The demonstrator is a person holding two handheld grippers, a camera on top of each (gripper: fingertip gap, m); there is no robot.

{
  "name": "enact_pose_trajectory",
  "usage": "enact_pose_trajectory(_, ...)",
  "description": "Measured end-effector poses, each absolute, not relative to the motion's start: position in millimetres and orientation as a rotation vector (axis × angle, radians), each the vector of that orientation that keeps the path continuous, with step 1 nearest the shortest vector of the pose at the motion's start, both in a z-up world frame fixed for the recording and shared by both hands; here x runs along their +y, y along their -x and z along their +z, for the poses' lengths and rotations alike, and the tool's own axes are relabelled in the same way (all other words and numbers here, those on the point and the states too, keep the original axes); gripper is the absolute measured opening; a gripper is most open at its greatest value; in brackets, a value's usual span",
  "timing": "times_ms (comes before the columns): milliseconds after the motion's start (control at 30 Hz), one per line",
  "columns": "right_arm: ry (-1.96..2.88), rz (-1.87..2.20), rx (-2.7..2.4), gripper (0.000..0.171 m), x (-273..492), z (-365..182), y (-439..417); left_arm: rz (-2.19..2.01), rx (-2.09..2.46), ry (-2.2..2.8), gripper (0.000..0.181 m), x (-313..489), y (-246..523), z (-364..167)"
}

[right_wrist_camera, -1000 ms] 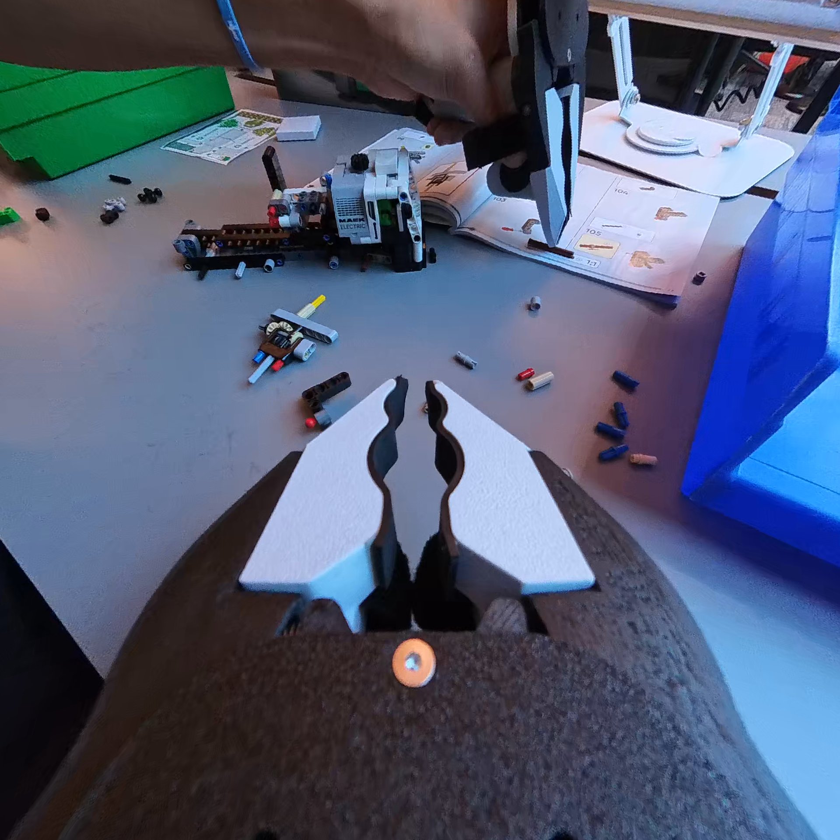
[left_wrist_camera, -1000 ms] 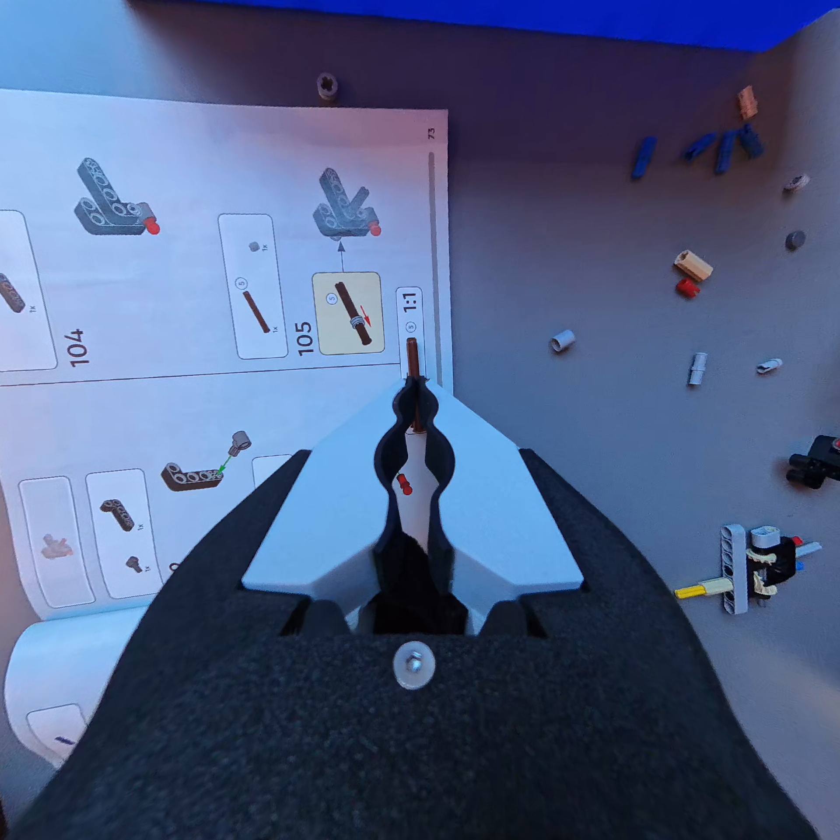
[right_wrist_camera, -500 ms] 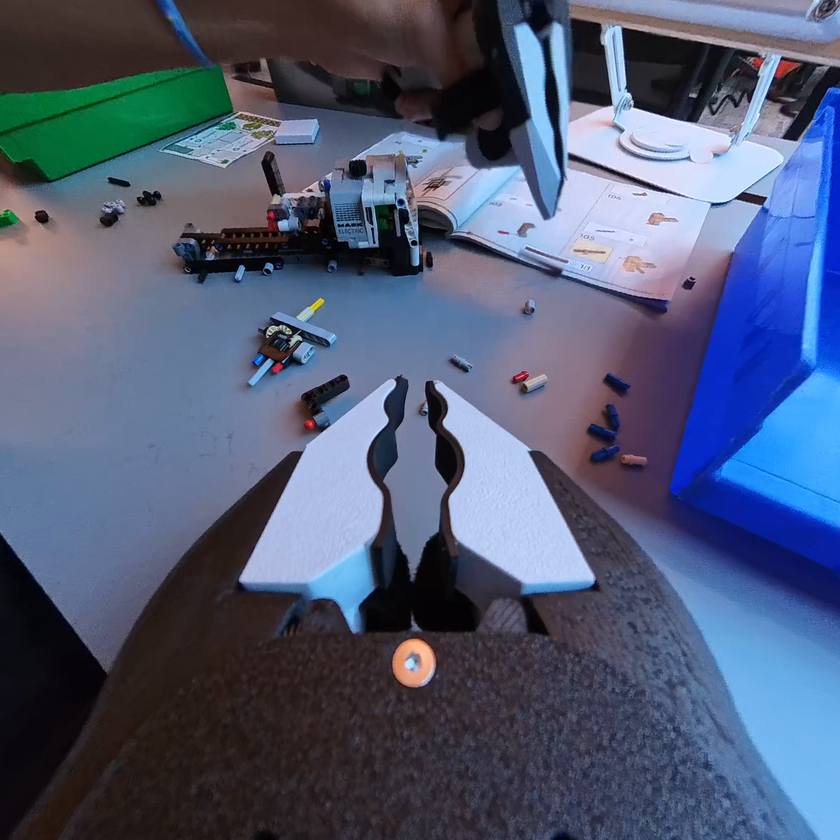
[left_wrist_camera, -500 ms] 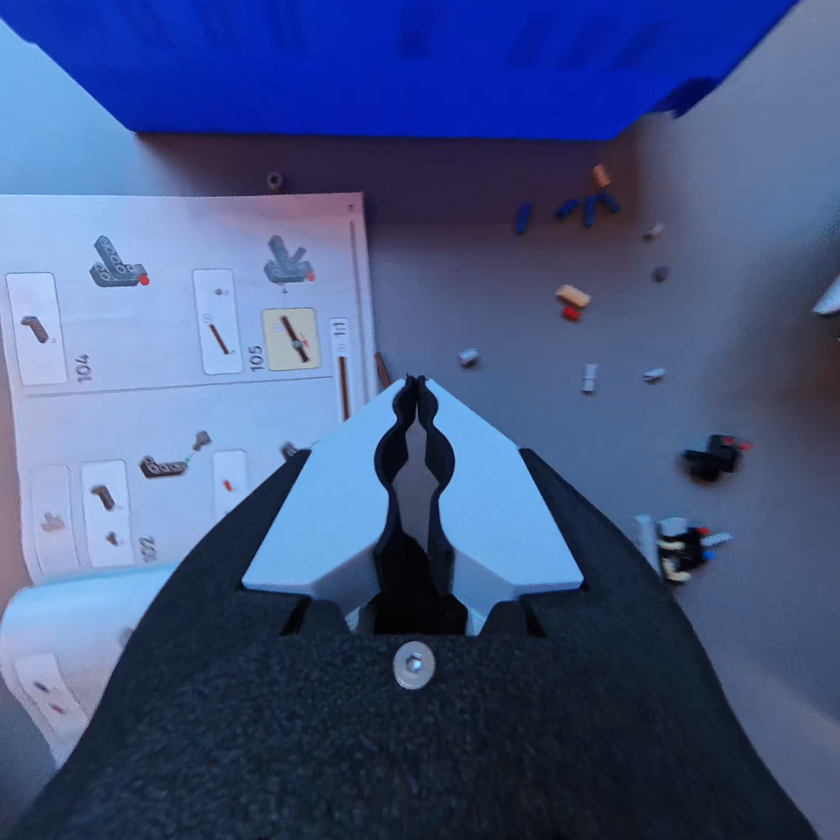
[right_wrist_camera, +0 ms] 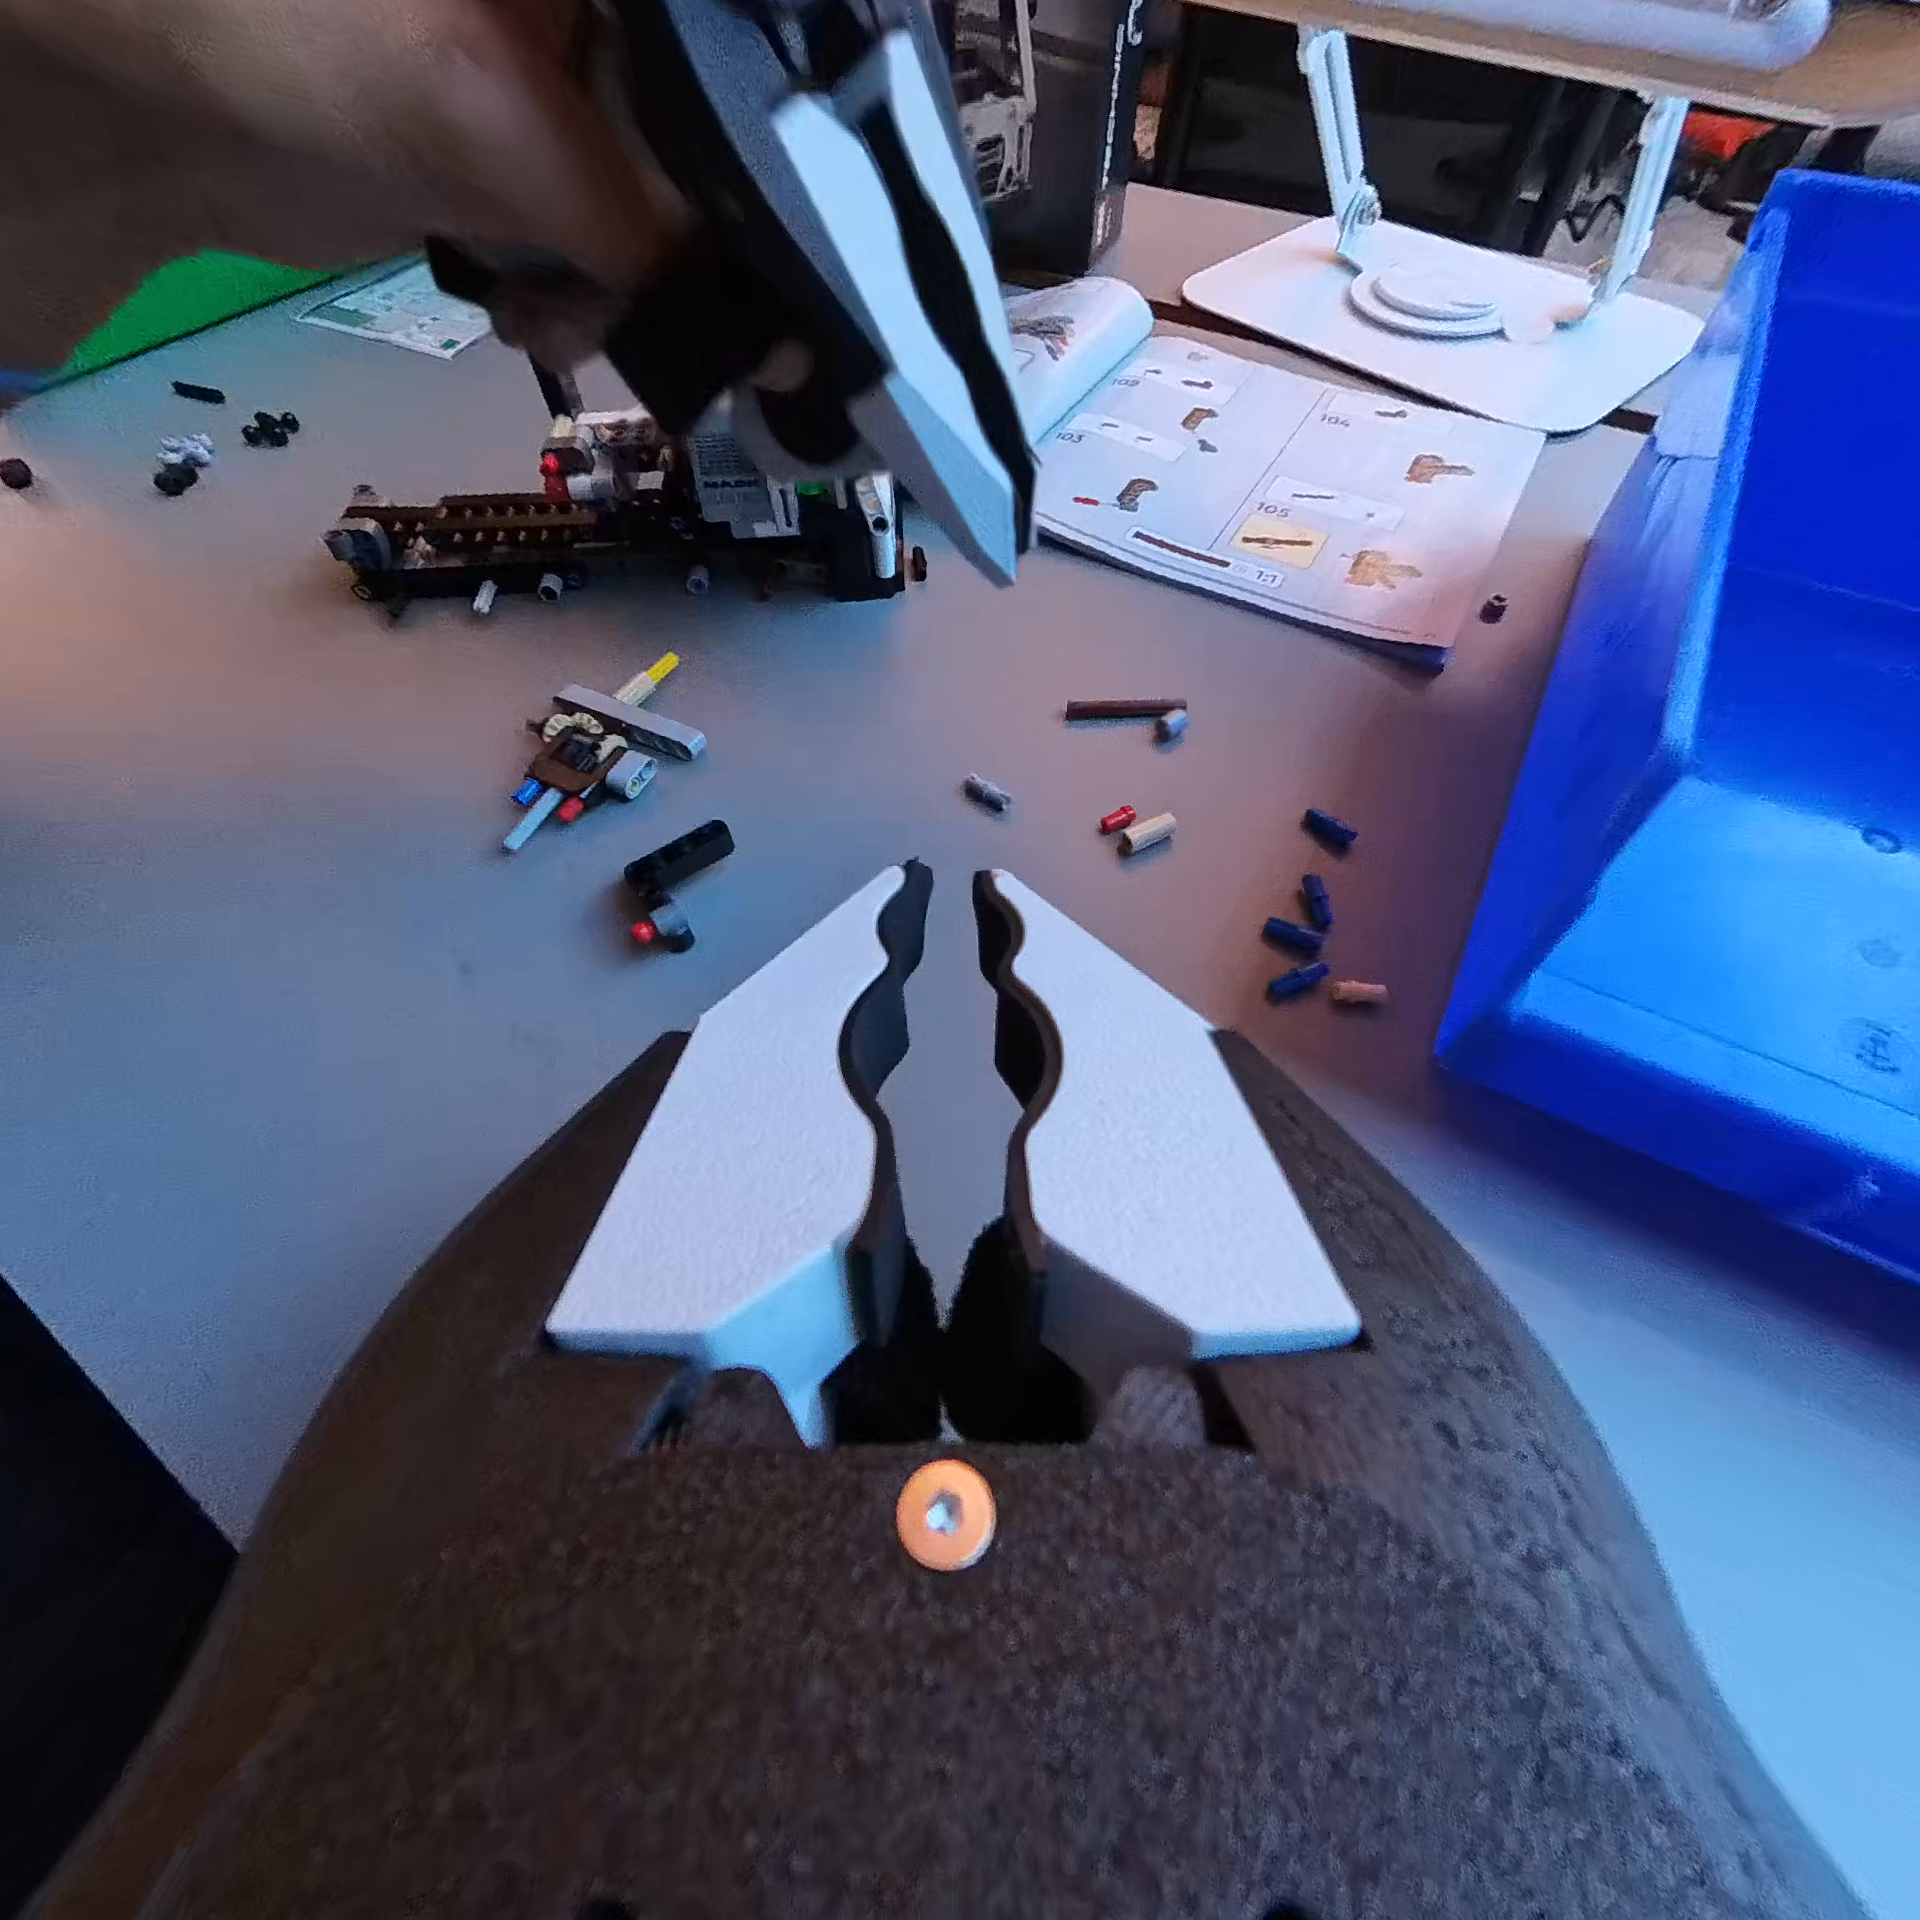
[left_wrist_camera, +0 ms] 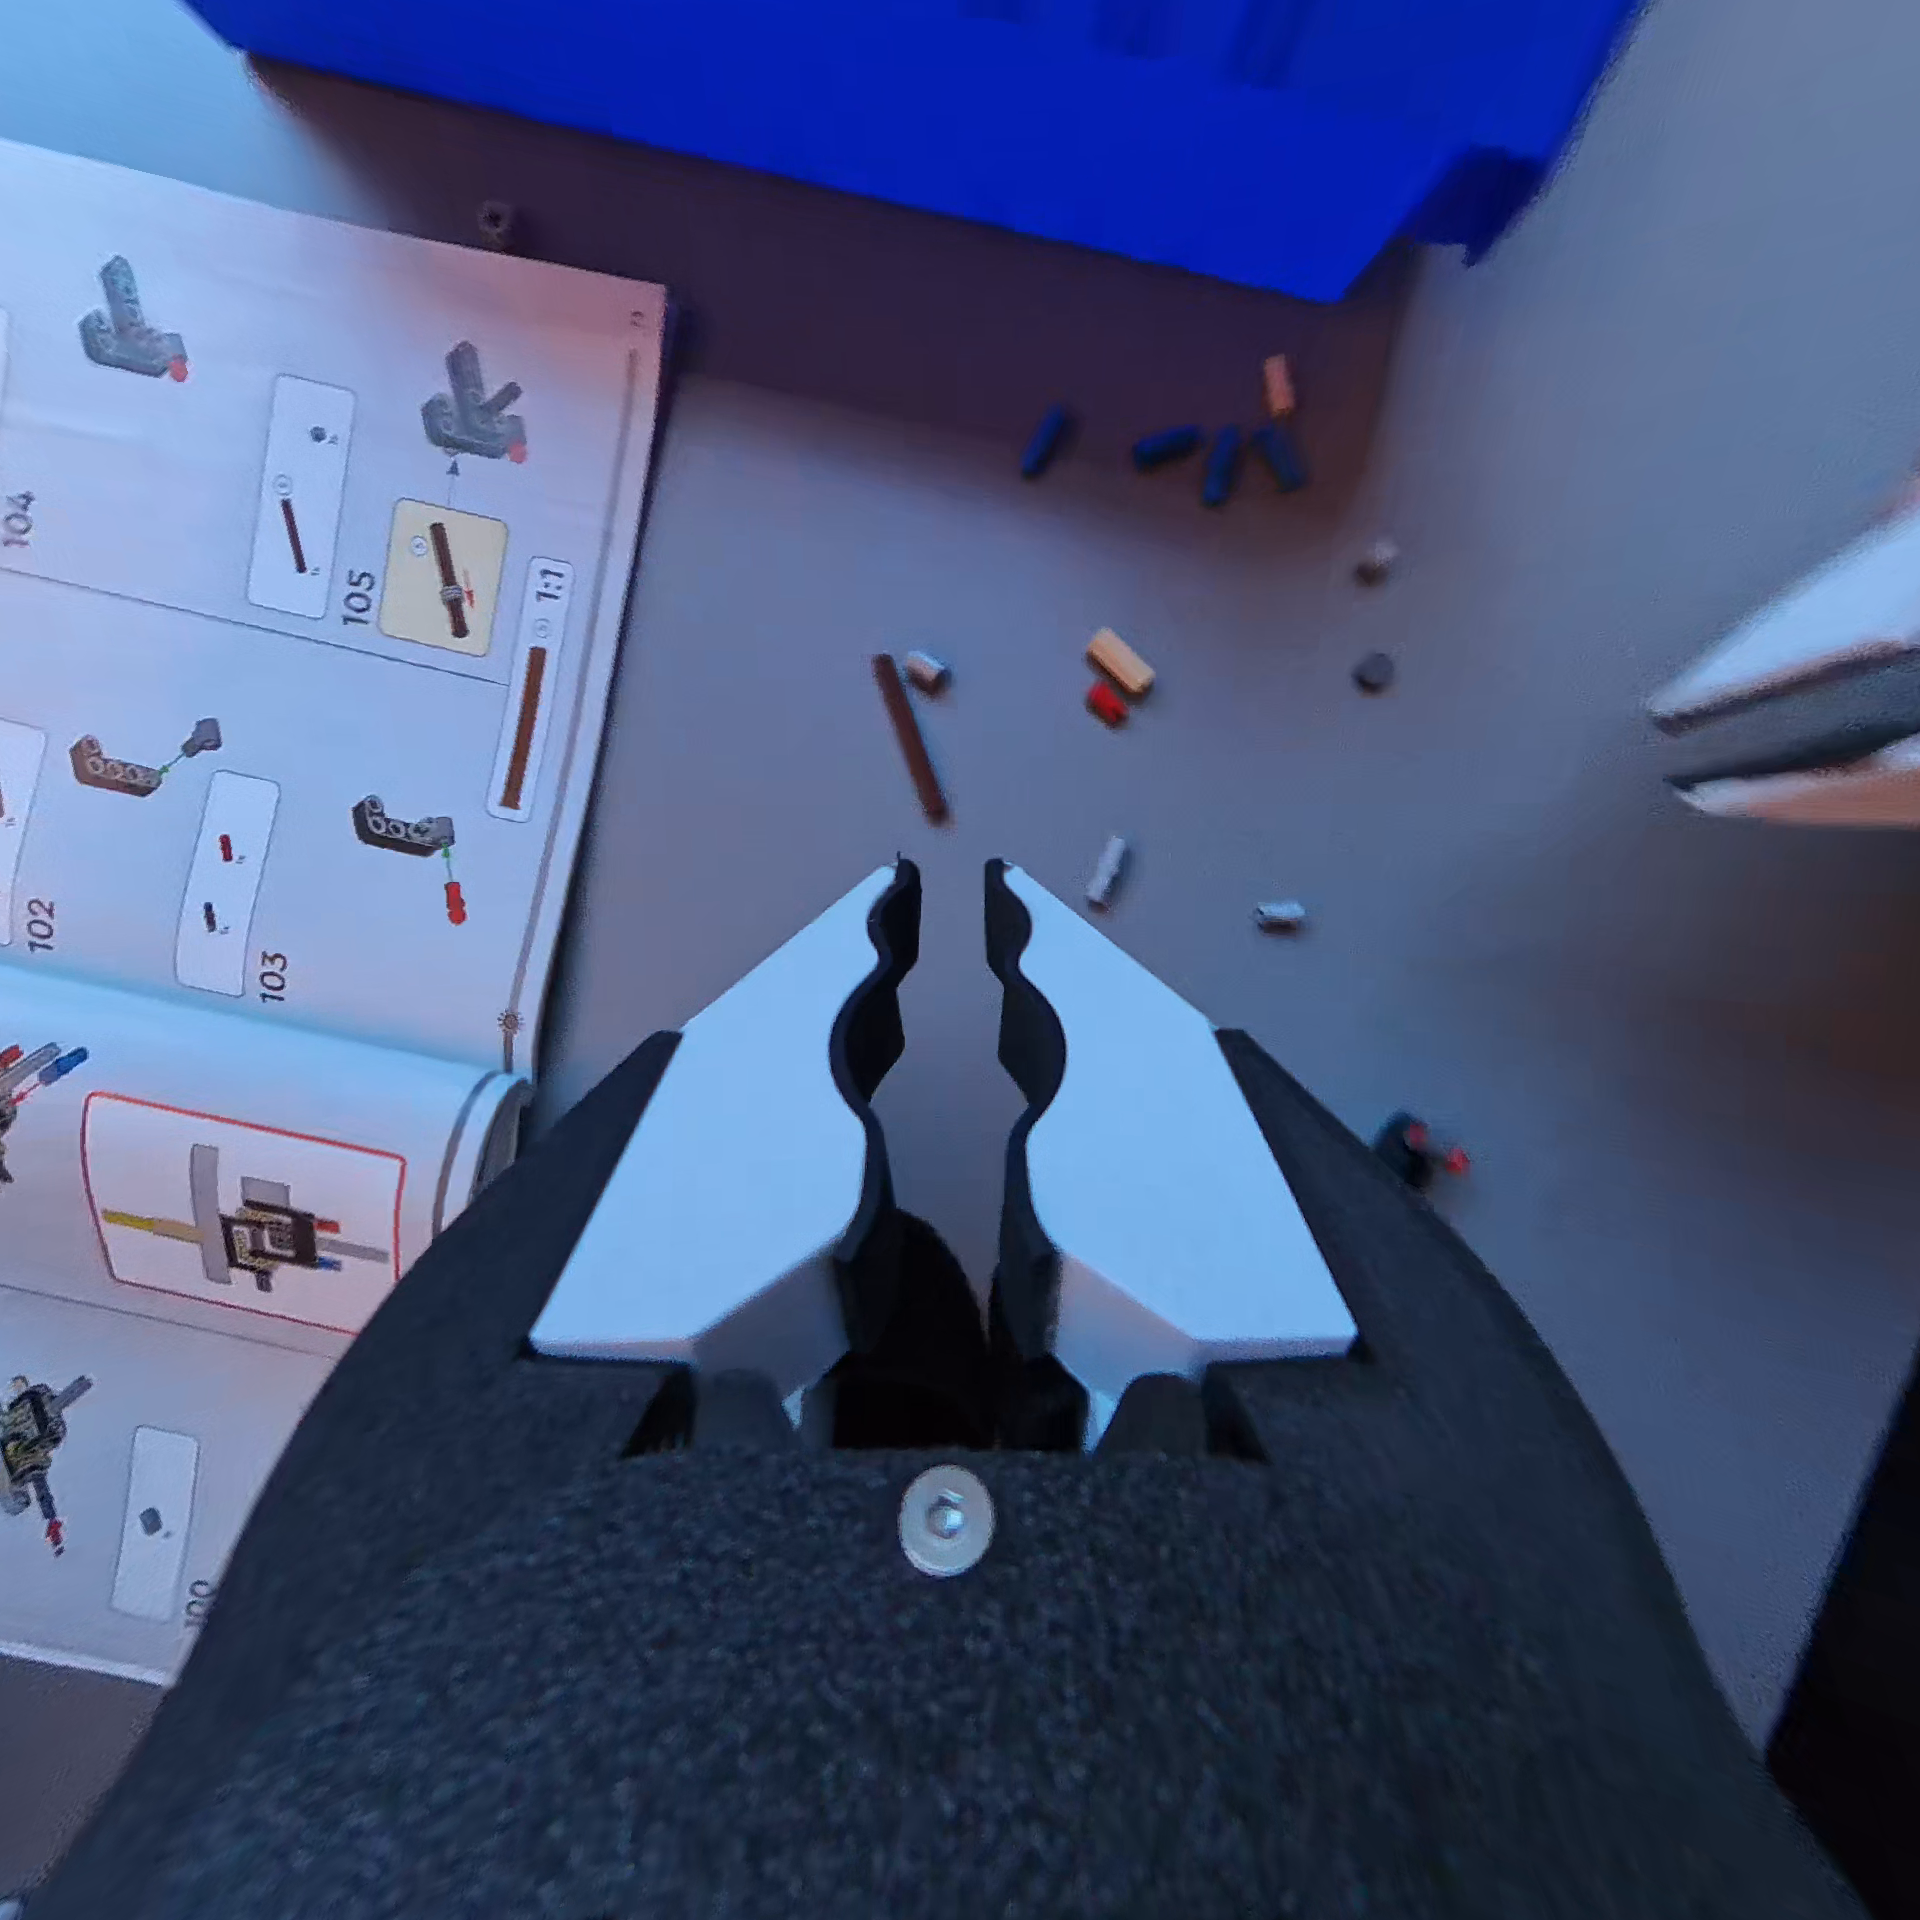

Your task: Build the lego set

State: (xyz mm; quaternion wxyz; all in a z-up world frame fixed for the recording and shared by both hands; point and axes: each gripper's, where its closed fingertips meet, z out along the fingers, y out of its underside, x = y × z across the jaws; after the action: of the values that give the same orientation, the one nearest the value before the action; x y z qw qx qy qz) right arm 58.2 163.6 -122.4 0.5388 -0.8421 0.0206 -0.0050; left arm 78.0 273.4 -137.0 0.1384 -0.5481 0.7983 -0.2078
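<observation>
A brown axle point(left_wrist_camera: 911, 740) lies loose on the grey table beside a small grey bush point(left_wrist_camera: 925, 670), just ahead of my left gripper point(left_wrist_camera: 948, 868), which is open, empty and raised above the table. Both also show in the right wrist view, the axle point(right_wrist_camera: 1122, 710) and the bush point(right_wrist_camera: 1171, 724), with the left gripper point(right_wrist_camera: 1008, 561) held by a hand above them. My right gripper point(right_wrist_camera: 951, 875) is slightly open and empty, low over the table. The open instruction booklet point(left_wrist_camera: 312, 623) lies left of the axle. The part-built truck model point(right_wrist_camera: 623, 509) stands at the back.
A blue bin point(right_wrist_camera: 1714, 831) stands at the right. Loose parts lie around: blue pins point(right_wrist_camera: 1304, 914), a tan pin point(right_wrist_camera: 1146, 833), a red pin point(right_wrist_camera: 1117, 819), a black beam point(right_wrist_camera: 681, 857), a small sub-assembly point(right_wrist_camera: 597, 753). A white stand point(right_wrist_camera: 1455, 301) sits behind the booklet.
My left gripper was shut on the brown axle over the booklet; it moved right, lifted and opened. The axle now lies on the table by the grey bush. My right gripper barely moved.
</observation>
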Motion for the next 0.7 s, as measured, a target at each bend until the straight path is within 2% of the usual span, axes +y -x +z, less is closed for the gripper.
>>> enact_pose_trajectory(33,1.999,-0.011,0.056,0.008,161.3,-122.9,-58.7,-0.58,2.277,1.612,0.013,274.3,-84.7,-143.4)
enact_pose_trajectory(167,1.999,0.035,0.072,0.009,156.3,-129.3,-59.0,-0.58,2.231,1.728,0.021,269.6,-105.0,-171.1)
enact_pose_trajectory(333,1.979,0.042,0.069,0.008,150.6,-126.3,-62.9,-0.626,2.192,1.78,0.021,262.0,-116.3,-187.3)
enact_pose_trajectory(433,1.96,0.071,0.089,0.008,147.4,-124.3,-65.3,-0.57,2.188,1.727,0.002,262.3,-116.0,-190.4)
enact_pose_trajectory(600,1.97,0.069,0.097,0.008,144.5,-128.7,-68.3,-0.597,2.171,1.653,0.002,256.3,-110.9,-188.4)
enact_pose_trajectory(700,1.979,0.054,0.088,0.008,144.5,-129.9,-67.8,-0.68,2.091,1.645,0.002,257.2,-94.0,-169.0)
